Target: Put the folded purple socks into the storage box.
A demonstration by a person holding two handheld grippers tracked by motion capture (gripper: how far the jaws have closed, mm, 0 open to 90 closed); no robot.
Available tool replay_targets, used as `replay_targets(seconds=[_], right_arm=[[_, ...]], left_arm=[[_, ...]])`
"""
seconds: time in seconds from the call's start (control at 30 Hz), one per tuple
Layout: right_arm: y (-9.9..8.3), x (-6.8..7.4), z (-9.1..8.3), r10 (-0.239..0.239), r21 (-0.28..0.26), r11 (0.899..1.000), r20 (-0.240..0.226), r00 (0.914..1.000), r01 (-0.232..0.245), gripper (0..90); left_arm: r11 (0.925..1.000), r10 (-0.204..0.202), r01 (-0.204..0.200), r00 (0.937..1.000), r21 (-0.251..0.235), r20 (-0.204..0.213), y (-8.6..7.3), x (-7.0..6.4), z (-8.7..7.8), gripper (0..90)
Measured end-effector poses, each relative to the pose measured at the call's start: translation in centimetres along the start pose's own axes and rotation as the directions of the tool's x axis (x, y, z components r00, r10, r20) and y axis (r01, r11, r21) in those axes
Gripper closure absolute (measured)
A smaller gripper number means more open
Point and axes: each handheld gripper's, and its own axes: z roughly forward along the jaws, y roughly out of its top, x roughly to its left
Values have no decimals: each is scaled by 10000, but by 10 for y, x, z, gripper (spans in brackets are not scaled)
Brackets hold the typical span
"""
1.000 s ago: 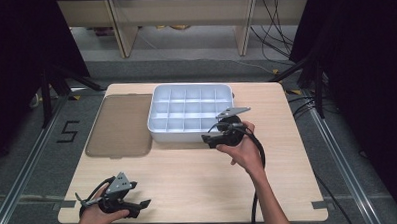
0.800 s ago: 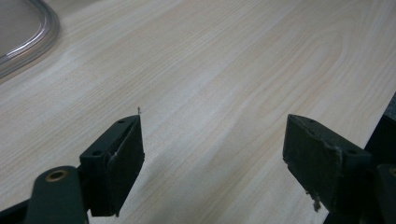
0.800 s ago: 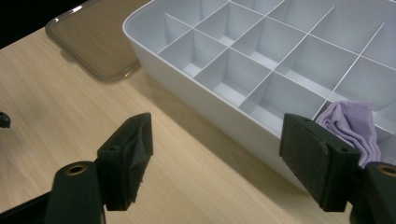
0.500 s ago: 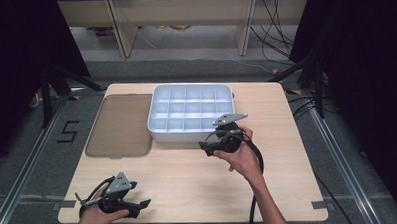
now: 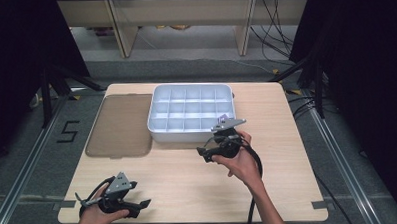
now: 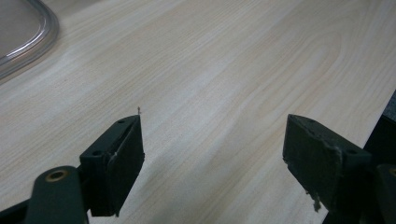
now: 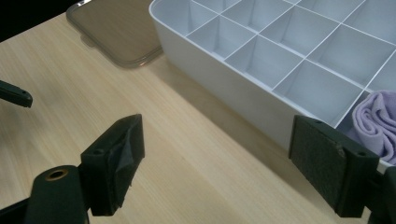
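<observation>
Right gripper (image 5: 208, 154) now nearer; one tray (image 5: 190, 135), one cloth (image 7: 376, 122)

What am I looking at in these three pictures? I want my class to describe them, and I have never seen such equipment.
A person sits at a pale wooden table, holding a black two-jaw gripper in each hand. One picture looks down from above. The other two come from cameras on the left gripper and the right gripper, looking along their jaws. Both stand open and hold nothing. On the table lie a white plastic tray with compartments and, beside it, a flat brownish see-through lid. A folded lilac cloth sits in one compartment near the right gripper.
</observation>
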Motion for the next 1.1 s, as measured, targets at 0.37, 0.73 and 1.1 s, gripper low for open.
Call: replay_targets(seconds=[0.37, 0.73, 1.1], right_arm=[[-3, 12, 0, 200, -188, 9996, -359, 9992, -207, 187], [-14, 26, 0, -87, -280, 9996, -541, 9985, 72, 186], [-28, 37, -1, -19, -551, 9985, -716, 9974, -21, 178]], left_arm=[[9986, -464, 467, 9988, -244, 123, 0, -2, 0, 196], [9988, -360, 364, 9993, -326, 125, 2, -4, -3, 196], [9995, -72, 74, 10000, -297, 63, 4, -3, -5, 196]])
